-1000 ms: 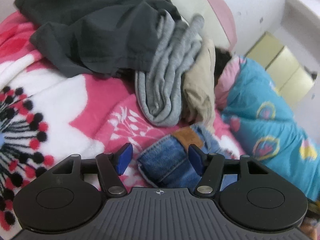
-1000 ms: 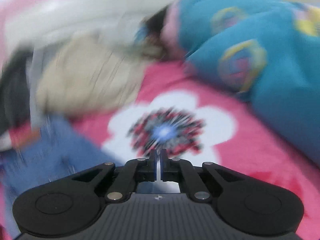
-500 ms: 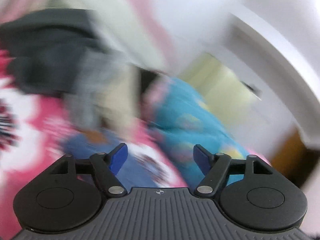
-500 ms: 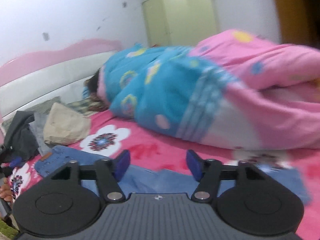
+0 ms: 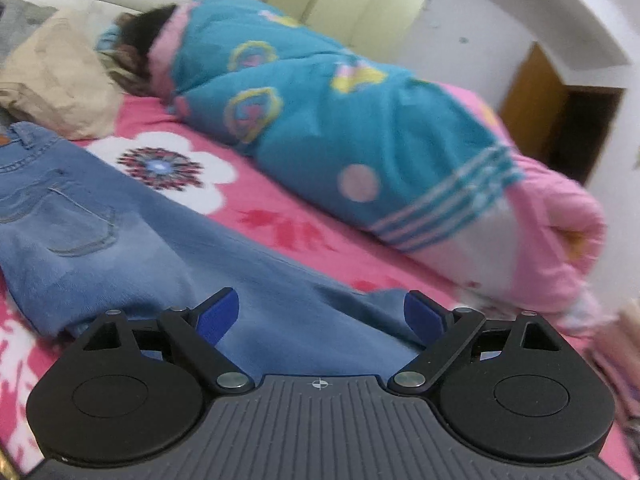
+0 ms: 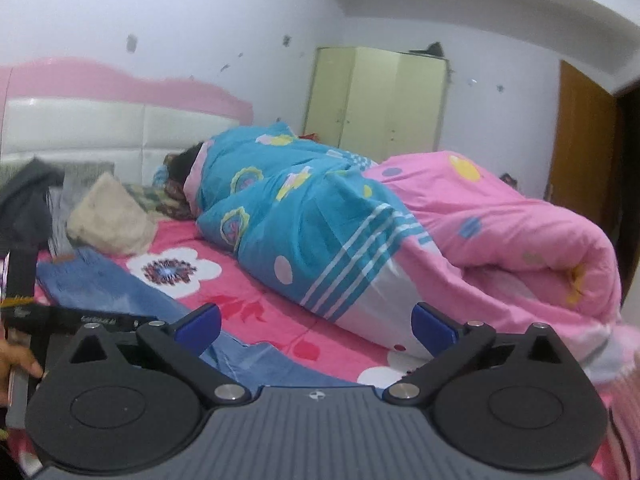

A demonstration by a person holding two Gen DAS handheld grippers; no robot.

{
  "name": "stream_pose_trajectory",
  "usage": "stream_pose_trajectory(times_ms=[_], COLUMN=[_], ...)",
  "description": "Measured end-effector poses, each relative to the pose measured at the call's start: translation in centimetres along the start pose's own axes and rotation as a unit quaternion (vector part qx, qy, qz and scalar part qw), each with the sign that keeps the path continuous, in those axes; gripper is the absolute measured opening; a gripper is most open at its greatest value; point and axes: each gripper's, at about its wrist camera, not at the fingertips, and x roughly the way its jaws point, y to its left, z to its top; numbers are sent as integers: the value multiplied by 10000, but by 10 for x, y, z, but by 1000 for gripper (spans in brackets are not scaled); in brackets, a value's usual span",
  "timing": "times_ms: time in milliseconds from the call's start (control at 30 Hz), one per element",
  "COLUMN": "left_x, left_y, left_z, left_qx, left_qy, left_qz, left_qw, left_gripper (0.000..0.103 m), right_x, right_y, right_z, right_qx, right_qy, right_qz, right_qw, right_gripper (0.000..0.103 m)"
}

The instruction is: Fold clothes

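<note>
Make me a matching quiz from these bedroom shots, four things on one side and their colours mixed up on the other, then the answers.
Things:
1. jeans
2. wardrobe
3. door
4. crumpled garment by the headboard

Colours:
A. brown
B. beige
C. blue
D. pale yellow-green

Pairs: 1-C, 2-D, 3-A, 4-B

Jeans (image 5: 132,240) on bedspread (image 5: 280,216), running from between left gripper (image 5: 320,314) jaws up-left; quilt (image 5: 360,120) ahead-right; folded garment (image 5: 56,80) far left.
</note>
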Motion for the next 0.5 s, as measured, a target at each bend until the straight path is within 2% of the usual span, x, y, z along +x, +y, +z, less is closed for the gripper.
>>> stream_pose_trajectory(times_ms=[100, 200, 267, 333, 400, 500], left_x=[22, 33, 35, 35, 37, 37], left_y=[-5, 2, 3, 3, 3, 2], left_z=[-8, -12, -13, -14, -16, -17], left_qx=[137, 135, 193, 276, 332, 361], left_qy=[93, 212, 205, 186, 210, 202], left_qz=[268, 341, 302, 295, 294, 306], left_qw=[9995, 9991, 9991, 9990, 9988, 9987], left_gripper=[88, 84, 84, 84, 84, 84], right_x=[37, 79, 104, 118, 114, 95], right_y=[3, -6, -20, -47, -82, -126], right_z=[-8, -22, -36, -50, -71, -105], right_qx=[-230, -88, 254, 914, 1952, 3364], right_qy=[120, 477, 770, 1087, 1333, 1561], right_qz=[2, 72, 20, -158, -380, -504], right_qw=[9997, 9988, 9967, 9897, 9709, 9273], right_gripper=[103, 103, 102, 102, 101, 96])
